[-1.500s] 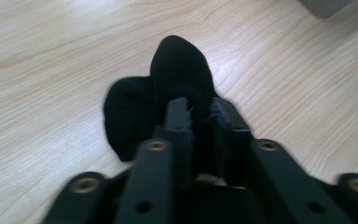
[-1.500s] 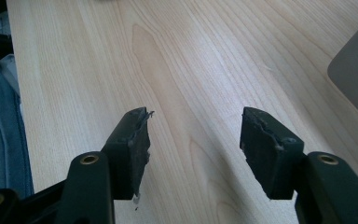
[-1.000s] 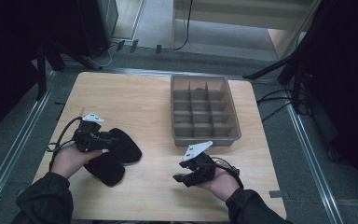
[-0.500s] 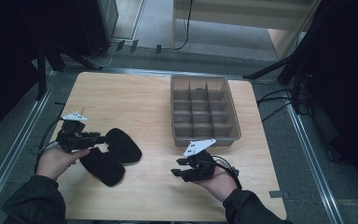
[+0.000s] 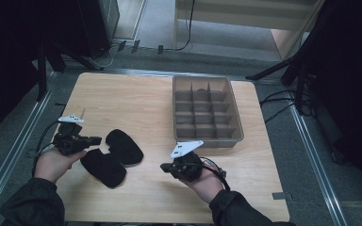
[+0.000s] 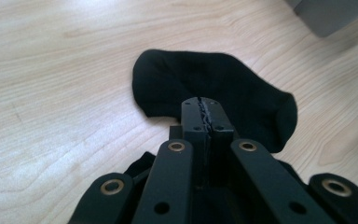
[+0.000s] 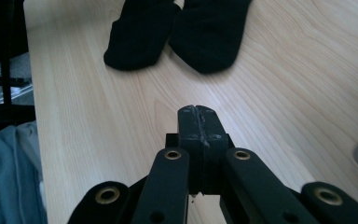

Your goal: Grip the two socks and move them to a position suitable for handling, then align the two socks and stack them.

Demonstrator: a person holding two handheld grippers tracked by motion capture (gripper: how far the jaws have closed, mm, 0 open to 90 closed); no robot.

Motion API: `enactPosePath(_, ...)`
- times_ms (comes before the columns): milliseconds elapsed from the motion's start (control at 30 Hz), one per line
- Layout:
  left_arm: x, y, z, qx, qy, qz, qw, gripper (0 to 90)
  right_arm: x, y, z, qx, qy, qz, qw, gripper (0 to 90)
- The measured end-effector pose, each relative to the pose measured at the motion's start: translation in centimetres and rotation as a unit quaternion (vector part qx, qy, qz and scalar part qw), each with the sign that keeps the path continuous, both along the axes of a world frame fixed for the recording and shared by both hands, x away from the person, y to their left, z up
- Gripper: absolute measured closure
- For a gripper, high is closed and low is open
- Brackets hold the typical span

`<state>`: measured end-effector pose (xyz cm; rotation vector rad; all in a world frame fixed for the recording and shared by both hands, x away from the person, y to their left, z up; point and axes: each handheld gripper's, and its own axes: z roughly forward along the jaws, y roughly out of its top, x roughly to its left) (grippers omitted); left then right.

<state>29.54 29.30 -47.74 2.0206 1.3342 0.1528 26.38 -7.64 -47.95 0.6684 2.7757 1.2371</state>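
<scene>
two plain black socks point(image 5: 112, 155), unlabelled, both jaws closed empty

two socks lie side by side on the table point(image 5: 136, 99), touching: one sock point(image 5: 124, 146) just ahead of the left gripper point(image 5: 95, 140), the other sock point(image 5: 103, 167) just beside it, nearer the person. both lie between the grippers. the divided tray point(image 5: 206, 109) stands beyond the right gripper point(image 5: 162, 166), near it.

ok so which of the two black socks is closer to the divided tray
The upper sock, the one lying farther from the person. The other sock sits below and left of it, nearer the left gripper and farther from the tray.
</scene>
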Motion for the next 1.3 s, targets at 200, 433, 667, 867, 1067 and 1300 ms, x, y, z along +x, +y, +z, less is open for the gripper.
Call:
enactPosePath(200, -0.6, 0.2, -0.5, 0.008, -0.012, -0.009, 0.9999, 88.3, -0.1, 3.4, -0.5, 0.005, -0.007, 0.01, 0.9999, 89.9)
enactPosePath(433, -1.4, 1.6, -1.6, 0.013, -0.007, 0.002, 0.9999, 87.1, 0.0, 7.0, -1.0, 0.018, -0.004, 0.024, 0.9995, 89.7)
enactPosePath(667, -1.7, 1.8, -2.5, 0.027, -0.006, -0.005, 0.9996, 85.4, -0.2, 9.5, -2.4, 0.019, 0.003, 0.028, 0.9994, 89.1)
enactPosePath(867, -1.7, 1.7, -3.4, 0.034, 0.006, -0.016, 0.9993, 86.1, -0.8, 11.5, -3.6, 0.027, 0.014, 0.031, 0.9991, 87.8)
enactPosePath(1067, -1.4, 1.8, -4.2, 0.042, 0.018, -0.022, 0.9987, 86.1, -1.5, 13.6, -5.5, 0.015, 0.012, 0.042, 0.9989, 84.6)
enactPosePath(1300, -1.7, 1.7, -4.7, 0.062, 0.024, -0.031, 0.9973, 85.7, -0.9, 13.8, -6.5, 0.002, 0.022, 0.041, 0.9989, 85.6)
